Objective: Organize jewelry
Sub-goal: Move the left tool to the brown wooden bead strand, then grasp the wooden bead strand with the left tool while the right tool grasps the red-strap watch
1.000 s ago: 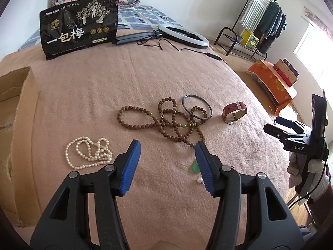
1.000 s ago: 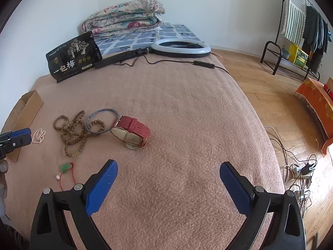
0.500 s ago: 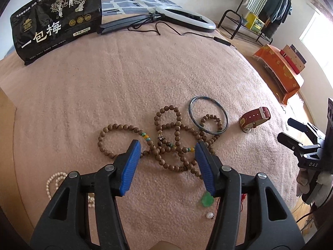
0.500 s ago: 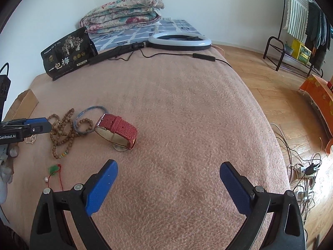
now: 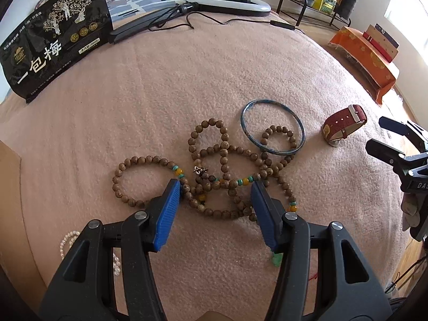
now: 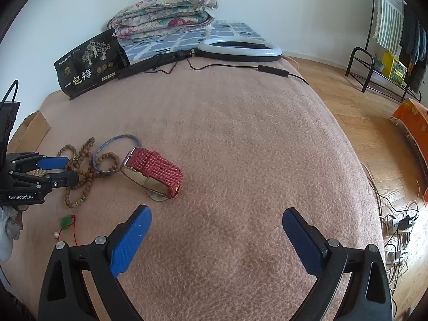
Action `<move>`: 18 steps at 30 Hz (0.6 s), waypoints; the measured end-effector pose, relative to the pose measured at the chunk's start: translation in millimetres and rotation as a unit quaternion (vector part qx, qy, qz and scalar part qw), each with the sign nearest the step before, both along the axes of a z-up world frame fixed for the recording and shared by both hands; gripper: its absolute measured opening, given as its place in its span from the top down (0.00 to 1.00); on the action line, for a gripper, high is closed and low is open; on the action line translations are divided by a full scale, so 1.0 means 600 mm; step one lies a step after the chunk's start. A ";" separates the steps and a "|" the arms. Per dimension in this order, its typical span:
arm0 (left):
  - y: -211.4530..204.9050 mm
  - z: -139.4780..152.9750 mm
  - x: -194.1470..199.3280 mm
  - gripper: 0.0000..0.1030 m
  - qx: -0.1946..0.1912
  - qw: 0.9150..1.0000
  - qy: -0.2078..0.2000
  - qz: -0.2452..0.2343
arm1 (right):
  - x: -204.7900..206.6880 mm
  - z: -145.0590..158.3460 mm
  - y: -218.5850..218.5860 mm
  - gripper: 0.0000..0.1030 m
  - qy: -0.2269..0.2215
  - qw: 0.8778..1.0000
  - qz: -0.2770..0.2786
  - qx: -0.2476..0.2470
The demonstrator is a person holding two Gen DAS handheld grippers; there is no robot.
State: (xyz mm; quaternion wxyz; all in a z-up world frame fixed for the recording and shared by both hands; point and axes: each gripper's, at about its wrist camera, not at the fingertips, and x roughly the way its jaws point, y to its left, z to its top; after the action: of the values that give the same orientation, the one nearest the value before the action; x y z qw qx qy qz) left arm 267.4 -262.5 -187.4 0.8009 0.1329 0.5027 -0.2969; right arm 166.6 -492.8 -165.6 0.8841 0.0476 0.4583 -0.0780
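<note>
A long wooden bead necklace (image 5: pixel 222 176) lies tangled on the pink blanket. My left gripper (image 5: pixel 216 187) is open, its blue pads straddling the tangle's near part; it shows from the side in the right wrist view (image 6: pixel 57 171). A blue bangle (image 5: pixel 272 128) holds a small bead bracelet (image 5: pixel 278 136). A red watch (image 6: pixel 152 171) stands to the right. A pearl strand (image 5: pixel 69 243) and a green pendant (image 6: pixel 67 220) lie near. My right gripper (image 6: pixel 216 230) is open and empty over bare blanket.
A cardboard box (image 5: pixel 10 208) stands at the left edge. A black snack bag (image 5: pixel 53 37), a ring light (image 6: pixel 240 49) with its cable and folded quilts (image 6: pixel 165 13) are at the back. The bed's edge drops to wood floor at the right.
My left gripper has moved forward from near the pearls to the bead necklace, still open. My right gripper has shifted slightly nearer the watch, still open.
</note>
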 end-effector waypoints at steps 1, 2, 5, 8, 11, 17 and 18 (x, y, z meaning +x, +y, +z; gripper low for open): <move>0.000 0.000 0.001 0.46 0.000 1.000 -0.001 0.002 | 0.003 -0.002 -0.001 0.03 0.000 1.000 -0.001 0.003; 0.001 -0.001 0.004 0.46 -0.001 1.000 -0.001 0.007 | 0.006 -0.003 -0.001 0.03 0.001 1.000 -0.001 0.007; 0.005 -0.007 0.017 0.51 -0.004 1.000 0.007 0.025 | 0.018 -0.009 0.000 0.03 0.003 1.000 -0.002 0.016; 0.007 -0.010 0.020 0.58 -0.007 1.000 0.002 0.028 | 0.031 -0.013 0.006 0.07 0.004 1.000 0.001 0.009; 0.009 -0.011 0.018 0.65 -0.010 1.000 -0.007 0.028 | 0.044 -0.015 0.012 0.13 0.004 1.000 0.003 0.010; 0.022 -0.012 0.019 0.88 -0.029 0.998 -0.012 0.045 | 0.061 -0.025 0.015 0.33 0.010 1.000 -0.006 0.018; 0.023 -0.012 0.019 0.88 -0.031 0.998 -0.013 0.045 | 0.061 -0.024 0.015 0.36 0.008 1.000 -0.006 0.021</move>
State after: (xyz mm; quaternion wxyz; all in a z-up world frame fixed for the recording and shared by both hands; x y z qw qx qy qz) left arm 278.8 -248.7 -194.7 0.8239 0.0892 0.4880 -0.2741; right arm 203.3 -483.7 -180.3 0.8788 0.0681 0.4665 -0.0742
